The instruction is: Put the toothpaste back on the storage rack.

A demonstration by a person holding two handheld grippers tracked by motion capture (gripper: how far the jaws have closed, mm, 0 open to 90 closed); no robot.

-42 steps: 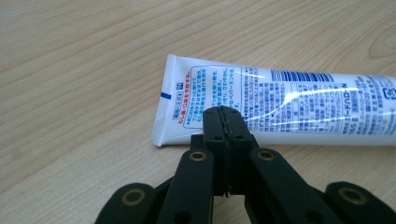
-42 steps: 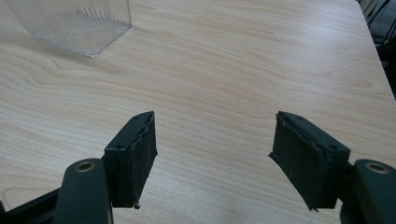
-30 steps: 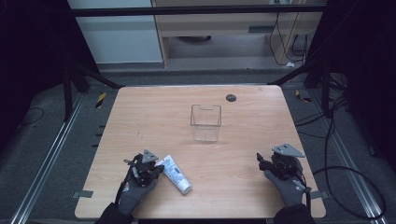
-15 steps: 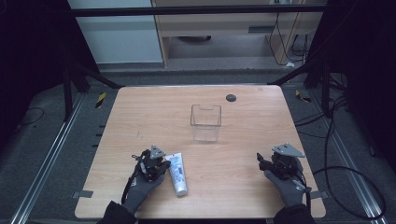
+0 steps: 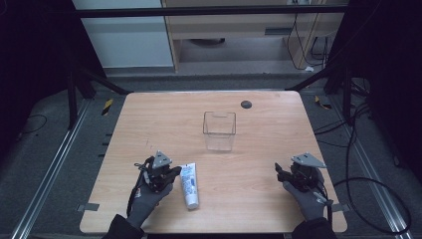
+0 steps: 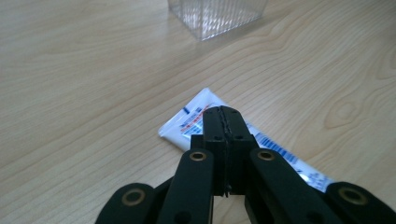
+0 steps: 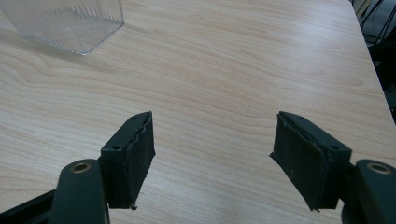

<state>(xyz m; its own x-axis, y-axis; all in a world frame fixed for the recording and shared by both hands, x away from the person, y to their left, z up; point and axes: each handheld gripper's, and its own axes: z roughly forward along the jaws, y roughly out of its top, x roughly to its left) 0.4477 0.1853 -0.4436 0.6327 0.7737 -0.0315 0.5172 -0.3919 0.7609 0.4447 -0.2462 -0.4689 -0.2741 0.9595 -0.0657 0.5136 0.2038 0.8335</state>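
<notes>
Wooden table (image 5: 149,119), seen from above. Clear box (image 5: 219,130) stands well ahead of both grippers. White tube (image 5: 189,185) lies just beyond left gripper (image 6: 223,122) tips; jaws pressed together, empty. Right gripper (image 7: 212,154): jaws spread wide, bare wood btw. them.

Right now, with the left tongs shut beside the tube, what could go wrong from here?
1. The left tongs are closed with nothing between them, tips over the tube; pressing on may just shove the tube along the table rather than grip it.
2. The clear box is light-looking; a tube dropped against its rim might tip it.
3. The right tongs are open but far from the tube, so they likely cannot steady it.
</notes>
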